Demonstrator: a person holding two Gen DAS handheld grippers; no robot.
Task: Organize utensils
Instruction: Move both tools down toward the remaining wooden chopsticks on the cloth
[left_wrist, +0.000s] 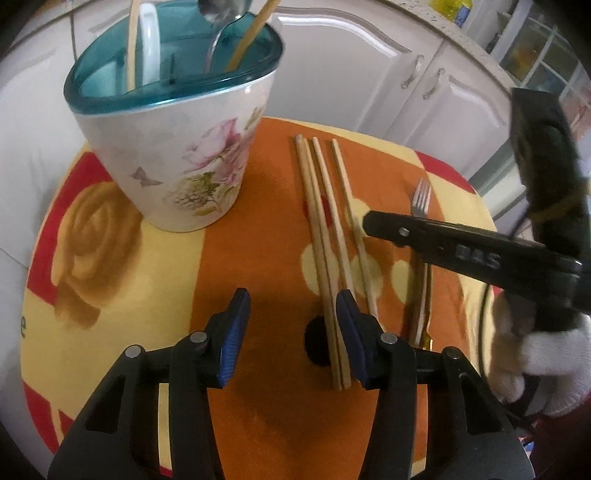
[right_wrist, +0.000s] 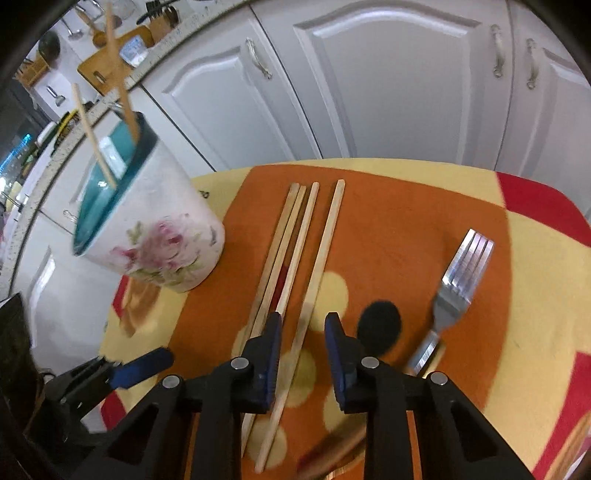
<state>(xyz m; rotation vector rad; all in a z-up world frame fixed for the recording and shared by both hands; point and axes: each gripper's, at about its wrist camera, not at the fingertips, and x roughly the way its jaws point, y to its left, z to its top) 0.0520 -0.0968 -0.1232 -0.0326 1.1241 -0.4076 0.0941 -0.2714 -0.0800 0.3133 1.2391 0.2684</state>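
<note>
A floral utensil holder with a teal rim (left_wrist: 177, 147) stands at the table's far left, also in the right wrist view (right_wrist: 147, 236). It holds a spoon (left_wrist: 221, 22), a white ladle handle (left_wrist: 149, 40) and chopsticks. Several wooden chopsticks (left_wrist: 325, 229) lie side by side mid-table, also in the right wrist view (right_wrist: 295, 266). A metal fork (right_wrist: 458, 288) lies to their right. My left gripper (left_wrist: 291, 332) is open, low over the near chopstick ends. My right gripper (right_wrist: 303, 354) is open, straddling the rightmost chopstick; it appears in the left wrist view (left_wrist: 443, 243).
The small table wears an orange, yellow and red cloth (right_wrist: 399, 221). White cabinet doors (right_wrist: 388, 81) stand close behind it. A counter with a cutting board (right_wrist: 110, 62) lies at far left. A white-gloved hand (left_wrist: 539, 354) holds the right gripper.
</note>
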